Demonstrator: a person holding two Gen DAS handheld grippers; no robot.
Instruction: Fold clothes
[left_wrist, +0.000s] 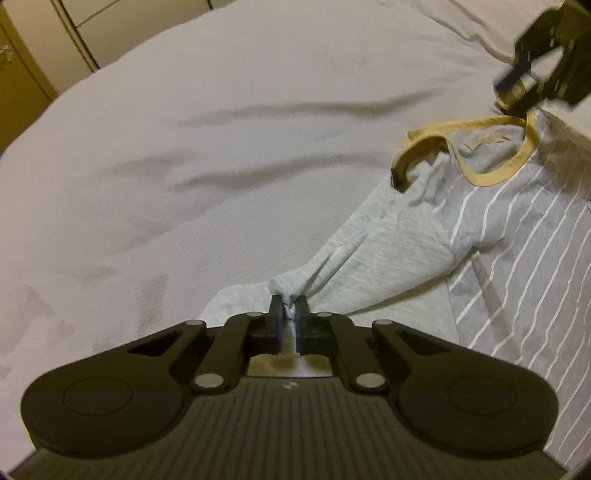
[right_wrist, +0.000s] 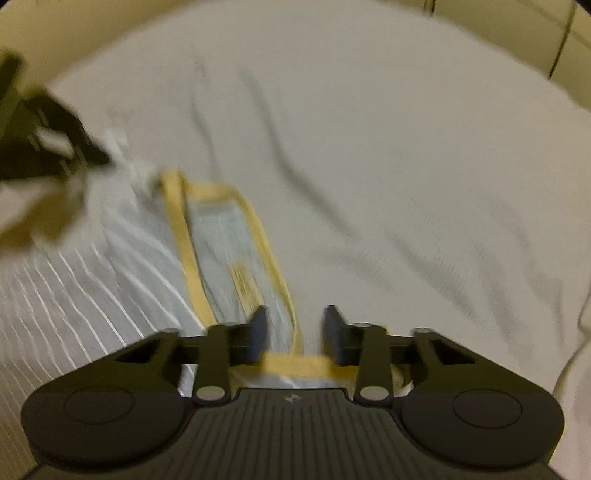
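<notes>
A grey T-shirt (left_wrist: 517, 236) with thin white stripes, a plain light-grey sleeve (left_wrist: 373, 251) and a mustard-yellow collar (left_wrist: 491, 177) lies on the white bed sheet (left_wrist: 221, 147). My left gripper (left_wrist: 290, 304) is shut on the end of that sleeve, the cloth bunched between its pads. In the right wrist view my right gripper (right_wrist: 295, 317) stands open just above the shirt's yellow collar (right_wrist: 269, 251), its fingers on either side of the collar band. The striped body (right_wrist: 74, 288) runs off to the left. That view is blurred. Each gripper shows in the other's view: the right one (left_wrist: 532, 74), the left one (right_wrist: 55, 140).
The wrinkled white sheet (right_wrist: 406, 166) covers the bed all around the shirt. A beige wall or cabinet with dark seams (left_wrist: 44, 44) stands beyond the bed's far left edge. A fold of bedding (right_wrist: 576, 332) rises at the right.
</notes>
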